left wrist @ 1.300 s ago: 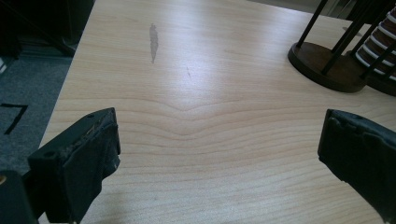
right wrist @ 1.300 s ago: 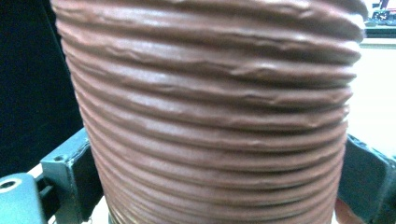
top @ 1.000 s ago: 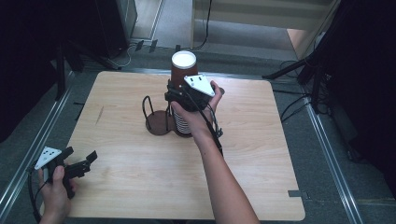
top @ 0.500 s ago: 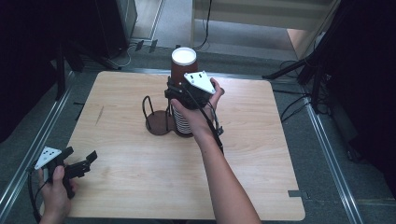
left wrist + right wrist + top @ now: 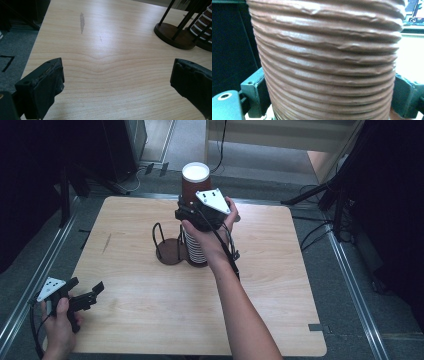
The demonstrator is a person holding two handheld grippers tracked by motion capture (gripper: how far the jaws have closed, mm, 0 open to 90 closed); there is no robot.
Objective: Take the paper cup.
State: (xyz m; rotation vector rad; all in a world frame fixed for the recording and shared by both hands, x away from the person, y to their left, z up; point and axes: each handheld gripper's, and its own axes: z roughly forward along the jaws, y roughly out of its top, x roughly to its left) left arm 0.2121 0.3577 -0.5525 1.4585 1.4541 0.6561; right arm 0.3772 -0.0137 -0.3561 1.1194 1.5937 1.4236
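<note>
Ribbed brown paper fills the space between the jaws of the right gripper (image 5: 329,100), which close against both sides of the top cup (image 5: 327,57) with a black pad pressed to each flank. Seen from the high view, this right gripper (image 5: 192,212) sits high above the middle of the surface (image 5: 280,270), its grey three-cornered plate turned upward and the person's right hand (image 5: 220,222) wrapped around it, forearm reaching in from the bottom edge. The top cup (image 5: 195,180) it pinches shows a white inside at its open mouth and stands upright at the head of a stack of cups (image 5: 192,247), whose white rims show in rings below the gripper. The stack stands on the surface just right of a dark wire cup holder (image 5: 167,245) with a round base and thin upright bars; whether stack and holder touch cannot be told.

Well apart, at the near left corner, the left gripper (image 5: 87,292) rests low in the person's left hand (image 5: 60,327), jaws spread wide with nothing between them. Its own view shows the two black jaws of the left gripper (image 5: 117,82) wide apart over bare pale wood, a grey smudge (image 5: 81,21) farther off, and the holder's base (image 5: 175,35) at the upper right with cup rims beside it.
</note>
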